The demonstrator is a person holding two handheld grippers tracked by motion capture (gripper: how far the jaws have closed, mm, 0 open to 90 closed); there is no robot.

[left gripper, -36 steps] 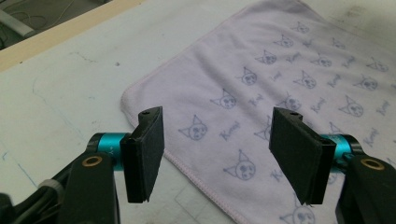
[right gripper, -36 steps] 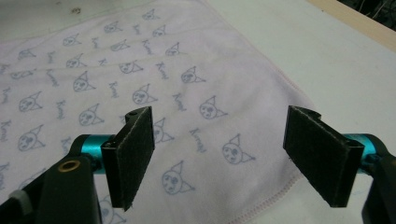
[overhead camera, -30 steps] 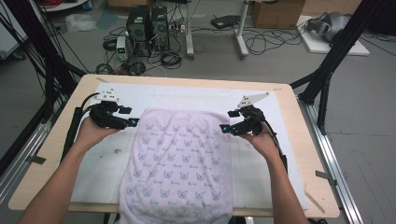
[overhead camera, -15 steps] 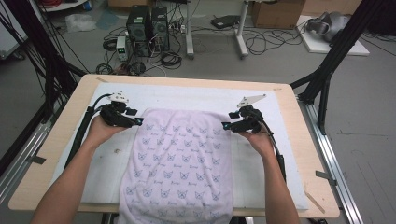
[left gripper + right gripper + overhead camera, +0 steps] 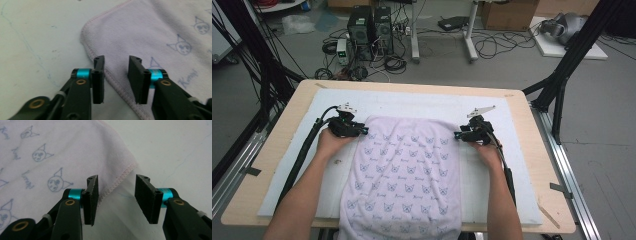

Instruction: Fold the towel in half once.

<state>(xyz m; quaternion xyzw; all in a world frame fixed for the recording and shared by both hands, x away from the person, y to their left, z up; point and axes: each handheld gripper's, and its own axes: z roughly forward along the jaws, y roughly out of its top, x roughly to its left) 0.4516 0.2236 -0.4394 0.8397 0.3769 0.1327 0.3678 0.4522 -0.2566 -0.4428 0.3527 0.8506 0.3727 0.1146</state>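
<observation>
A pale lilac towel (image 5: 404, 170) printed with blue cat faces lies flat on the white mat (image 5: 412, 102), and its near end hangs over the table's front edge. My left gripper (image 5: 362, 131) sits low at the towel's far left corner. In the left gripper view the gripper (image 5: 116, 72) straddles the towel's hem (image 5: 112, 77), with a gap on both sides. My right gripper (image 5: 459, 134) is at the far right corner. In the right gripper view the gripper (image 5: 117, 195) frames the towel's corner hem (image 5: 117, 182) beside its left pad. Both pairs of jaws have just been closing and stand open.
The mat covers most of a wooden table (image 5: 539, 150). Beyond its far edge, computer towers (image 5: 369, 22) and loose cables lie on the floor. A black frame leg (image 5: 562, 75) rises at the right, and metal rails run along both sides.
Both hands have sunk toward the mat. The left gripper slid right to the towel's far left corner. Both pairs of jaws have narrowed.
</observation>
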